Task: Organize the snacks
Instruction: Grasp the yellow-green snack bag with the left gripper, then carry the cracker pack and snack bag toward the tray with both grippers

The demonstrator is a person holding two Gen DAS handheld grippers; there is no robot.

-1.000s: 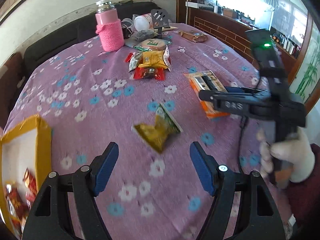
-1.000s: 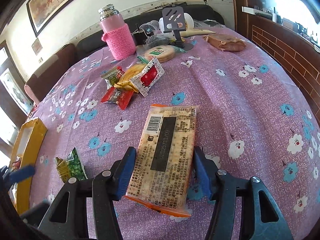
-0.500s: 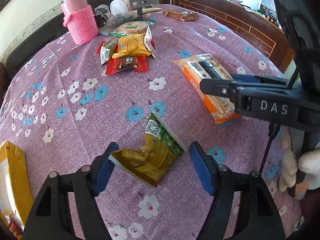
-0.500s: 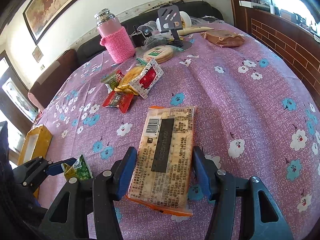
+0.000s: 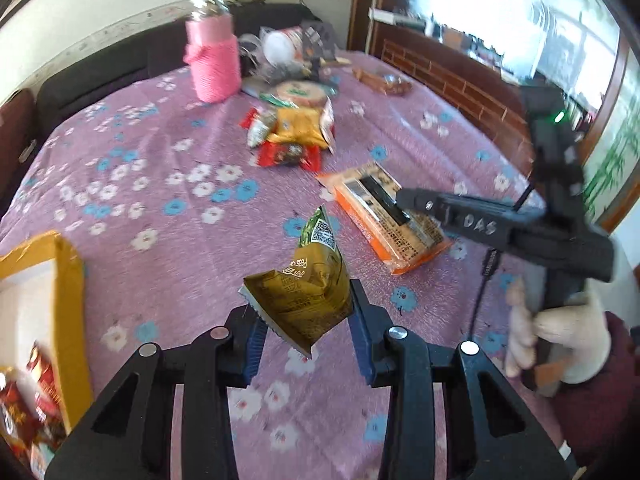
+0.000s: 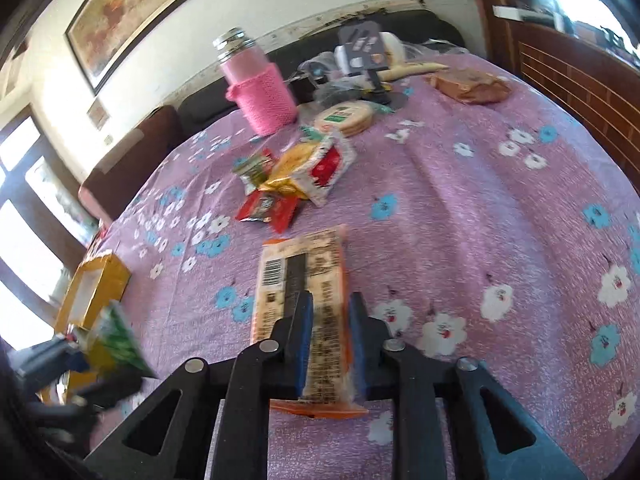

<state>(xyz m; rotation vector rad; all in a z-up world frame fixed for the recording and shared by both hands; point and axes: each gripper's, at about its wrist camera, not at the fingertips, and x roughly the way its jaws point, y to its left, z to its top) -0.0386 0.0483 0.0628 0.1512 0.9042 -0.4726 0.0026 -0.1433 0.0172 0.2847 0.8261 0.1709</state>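
L fingers (image 5: pixel 362 312) pinch green-gold packet (image 5: pixel 308 284) off tablecloth (image 5: pixel 160 184); R fingers (image 6: pixel 302 330) clamp cracker pack (image 6: pixel 304 280) edges.

The snack packet (image 5: pixel 308 280) is held off the bench (image 5: pixel 160 216) between the left hand-held gripper's (image 5: pixel 306 320) fingers — the box (image 5: pixel 60 280) lies to its left. The cracker pack (image 6: pixel 304 300) is pinched in the right hand-held gripper (image 6: pixel 330 344), the snack pile (image 6: pixel 296 176) behind it — the bottle (image 6: pixel 260 88) farther back.

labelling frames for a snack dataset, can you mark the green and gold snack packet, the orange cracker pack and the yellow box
green and gold foil snack packet (image 5: pixel 308 296): left wrist view, middle of its gold face
flat orange cracker pack (image 6: pixel 298 272): right wrist view, printed top face
yellow cardboard box (image 5: pixel 70 280): left wrist view, its right wall
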